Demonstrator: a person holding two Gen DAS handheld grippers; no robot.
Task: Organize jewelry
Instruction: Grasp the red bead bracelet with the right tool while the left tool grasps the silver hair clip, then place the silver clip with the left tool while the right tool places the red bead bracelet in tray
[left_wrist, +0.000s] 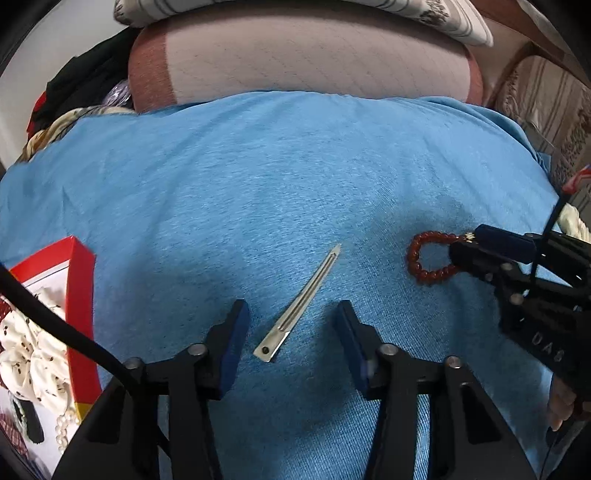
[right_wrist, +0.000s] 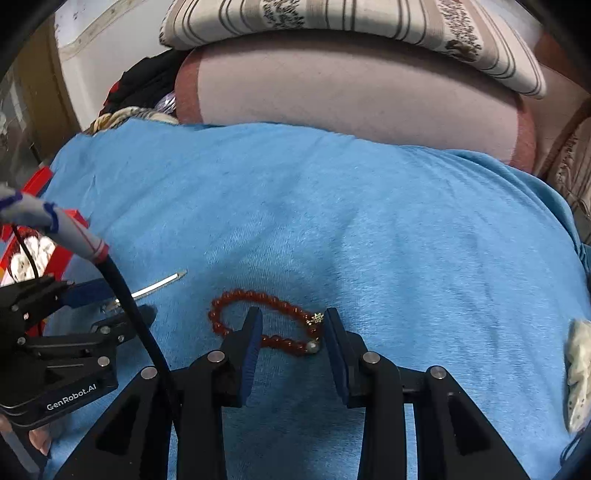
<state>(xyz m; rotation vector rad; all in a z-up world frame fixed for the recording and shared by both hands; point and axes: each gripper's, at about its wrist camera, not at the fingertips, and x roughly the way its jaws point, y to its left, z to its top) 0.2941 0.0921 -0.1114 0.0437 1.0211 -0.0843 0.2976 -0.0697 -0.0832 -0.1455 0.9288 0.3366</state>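
Observation:
A slim silver hair clip (left_wrist: 300, 304) lies on the blue cloth (left_wrist: 258, 184), between the fingers of my left gripper (left_wrist: 291, 307). That gripper is open, and its pads stay clear of the clip. A red bead bracelet (right_wrist: 236, 295) with a gold charm and a pearl lies to the right. My right gripper (right_wrist: 292, 314) is open astride the bracelet's charm end, with one finger over the bead loop. The left wrist view shows the bracelet (left_wrist: 413, 258) and the right gripper (left_wrist: 467, 242) at the right. The clip (right_wrist: 159, 286) and the left gripper (right_wrist: 129, 301) show at the left of the right wrist view.
A red box (left_wrist: 79, 295) at the left holds a dotted white scrunchie and pearls. Behind the cloth are a pink quilted cushion (left_wrist: 303, 55), a striped pillow (right_wrist: 351, 22) and dark clothes (left_wrist: 85, 81). A white fabric item (right_wrist: 578, 369) lies at the right edge.

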